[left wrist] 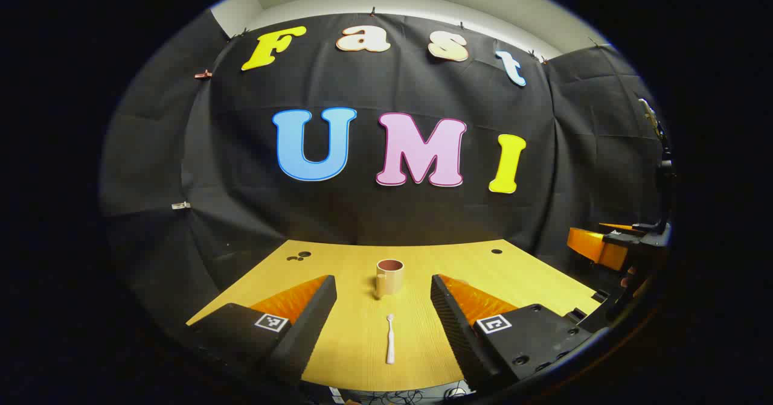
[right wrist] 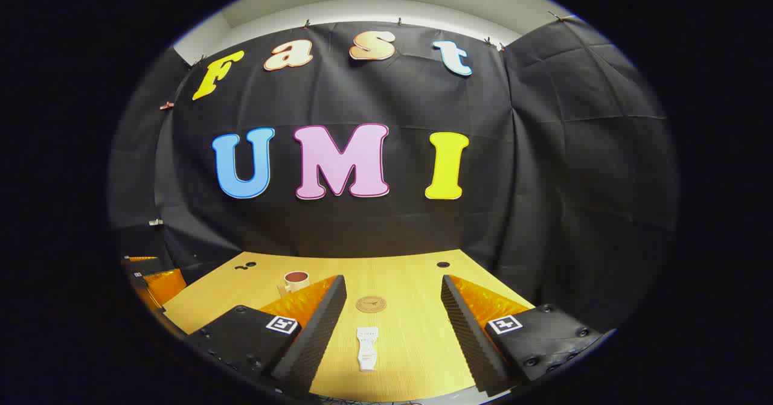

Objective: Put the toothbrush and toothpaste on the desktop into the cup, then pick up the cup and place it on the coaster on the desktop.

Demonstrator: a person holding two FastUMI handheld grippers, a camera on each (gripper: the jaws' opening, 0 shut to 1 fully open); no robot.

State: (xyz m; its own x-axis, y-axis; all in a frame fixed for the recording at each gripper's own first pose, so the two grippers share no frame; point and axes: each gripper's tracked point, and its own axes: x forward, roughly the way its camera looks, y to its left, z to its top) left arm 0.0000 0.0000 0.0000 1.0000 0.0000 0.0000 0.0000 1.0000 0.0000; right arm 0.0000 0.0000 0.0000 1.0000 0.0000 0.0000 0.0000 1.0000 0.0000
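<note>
**Both tools poised, nothing yet in the cup**

In the left gripper view, the left hand-held gripper (left wrist: 381,317) hangs above the near edge of the tabletop (left wrist: 531,284) with its fingers spread wide and nothing between them. The toothbrush (left wrist: 390,338) lies flat on the wood between those fingers, head pointing away, and the cup (left wrist: 389,276) stands upright just beyond it, empty as far as its rim shows. At the far right edge sits part of the other tool.

To take the brush well, I would judge it best to come straight down, close across the thin handle near its middle (it is slender and lies flush, so a shallow bite may slip), then tip it upright over the cup's mouth.

In the right gripper view, the right hand-held gripper (right wrist: 392,326) is likewise wide open and empty. Between its fingers lies the toothpaste (right wrist: 366,347), a flat white tube, with the round coaster (right wrist: 371,304) beyond it. The cup (right wrist: 296,282) stands off to the left, partly behind the left finger.

This view supplies the toothpaste and coaster; the left one supplies the toothbrush.
</note>
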